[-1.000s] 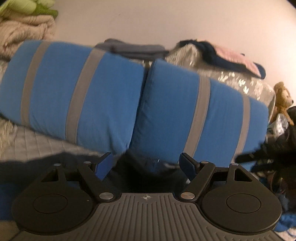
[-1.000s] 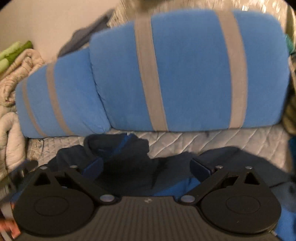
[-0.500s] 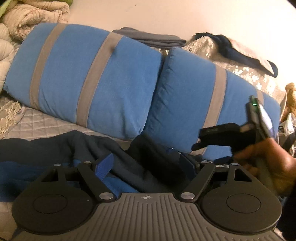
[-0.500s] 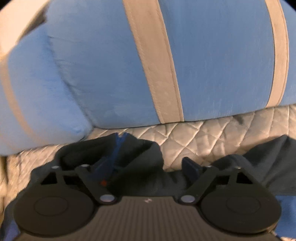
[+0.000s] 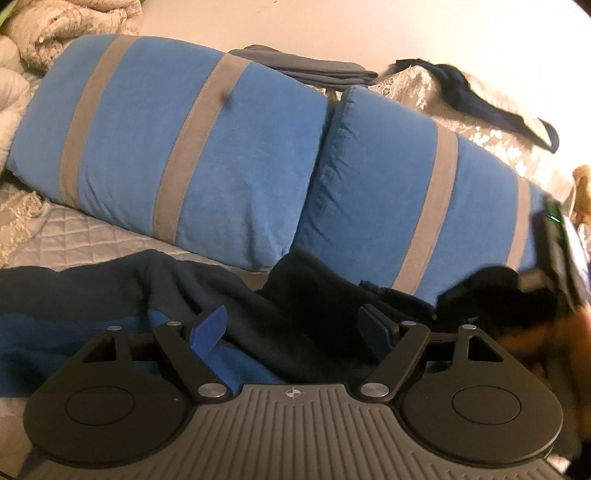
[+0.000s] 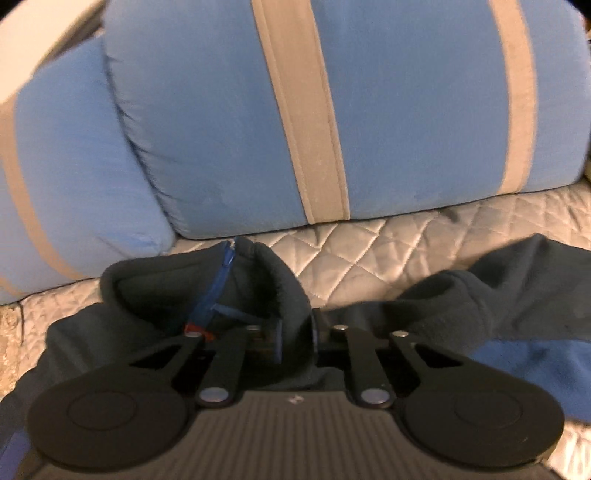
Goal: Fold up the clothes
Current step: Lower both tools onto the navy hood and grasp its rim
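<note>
A dark navy fleece jacket (image 5: 184, 288) with blue panels lies crumpled on the quilted bed cover (image 6: 369, 251). My right gripper (image 6: 297, 332) is closing its jaws on the jacket's upright collar (image 6: 266, 273), beside the blue zipper; the pads press on a fold of fleece. My left gripper (image 5: 291, 321) is open just above the jacket's dark body, and fabric lies under and between its fingers without being pinched. In the left wrist view, the hand (image 5: 535, 343) with the right gripper shows blurred at the right edge.
Two blue pillows with grey stripes (image 5: 184, 147) (image 5: 406, 203) stand close behind the jacket. Folded dark clothes (image 5: 306, 68) rest on top of them. Cream blankets (image 5: 55, 33) are piled at the far left. A wall rises behind.
The right gripper came down toward the collar and went from wide open to closed on it. In the left wrist view the jacket has come into sight and the other hand moved lower right.
</note>
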Available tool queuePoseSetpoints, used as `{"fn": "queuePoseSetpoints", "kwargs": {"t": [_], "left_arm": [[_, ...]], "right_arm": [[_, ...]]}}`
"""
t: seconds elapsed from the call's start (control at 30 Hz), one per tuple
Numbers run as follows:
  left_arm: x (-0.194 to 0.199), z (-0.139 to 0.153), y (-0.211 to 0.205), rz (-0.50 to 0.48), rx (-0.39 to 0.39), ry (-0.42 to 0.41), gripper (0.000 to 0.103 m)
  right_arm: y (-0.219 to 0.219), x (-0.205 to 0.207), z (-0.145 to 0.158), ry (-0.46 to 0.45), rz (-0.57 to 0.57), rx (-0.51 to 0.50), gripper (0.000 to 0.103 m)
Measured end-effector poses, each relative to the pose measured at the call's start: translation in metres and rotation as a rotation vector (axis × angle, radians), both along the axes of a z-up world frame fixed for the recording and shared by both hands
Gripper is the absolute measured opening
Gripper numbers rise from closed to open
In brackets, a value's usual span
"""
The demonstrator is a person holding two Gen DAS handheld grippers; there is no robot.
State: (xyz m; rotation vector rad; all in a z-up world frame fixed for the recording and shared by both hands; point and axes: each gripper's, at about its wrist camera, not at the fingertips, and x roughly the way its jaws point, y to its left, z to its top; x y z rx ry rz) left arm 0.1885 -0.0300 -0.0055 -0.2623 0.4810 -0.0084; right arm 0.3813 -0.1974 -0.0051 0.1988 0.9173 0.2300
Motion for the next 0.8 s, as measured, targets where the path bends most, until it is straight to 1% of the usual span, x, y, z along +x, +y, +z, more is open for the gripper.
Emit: {"fn": "queuePoseSetpoints", "kwargs": {"t": [0.07,0.17,0.23,0.3,0.33,0.47,0.5,0.53,0.6,0.7,0.8], "left_arm": [[0.0,0.0,0.003,-0.006,-0.024,-0.008,0.078],[-0.002,0.0,0.004,-0.009,-0.037,-0.032,0.078],[-0.002,0.001,0.003,-0.018,-0.03,-0.04,0.078],[-0.001,0.0,0.0,-0.02,-0.007,-0.026,0.078],[0.0,-0.002,0.0,-0.025,-0.009,-0.014,0.078],[0.006,-0.009,0.001,-0.036,-0.016,0.048,0.078],[0.008,-0.011,0.001,-0.033,-0.012,0.065,0.078],[0.01,-0.013,0.001,-0.03,-0.009,0.081,0.078],[0.011,-0.015,0.001,-0.027,-0.007,0.099,0.078],[0.016,-0.017,0.001,-0.03,0.025,0.127,0.078],[0.029,-0.015,0.006,-0.012,-0.002,0.204,0.078]], "right_arm": [[-0.003,-0.021,0.003,-0.026,0.005,-0.012,0.012],[-0.009,-0.054,0.001,-0.043,0.001,-0.021,0.011],[-0.01,-0.071,-0.007,-0.038,-0.002,-0.008,0.01],[-0.011,-0.086,-0.015,-0.032,-0.004,0.005,0.01],[-0.012,-0.091,-0.021,-0.027,-0.004,0.012,0.01],[-0.012,-0.098,-0.044,0.0,-0.008,0.014,0.01],[-0.012,-0.099,-0.044,0.007,-0.009,0.028,0.01],[-0.012,-0.098,-0.042,-0.006,0.0,0.026,0.01],[-0.011,-0.097,-0.038,-0.041,0.02,-0.003,0.01],[-0.014,-0.095,-0.039,-0.034,0.03,0.013,0.01],[-0.016,-0.092,-0.043,-0.021,0.039,0.022,0.01]]}}
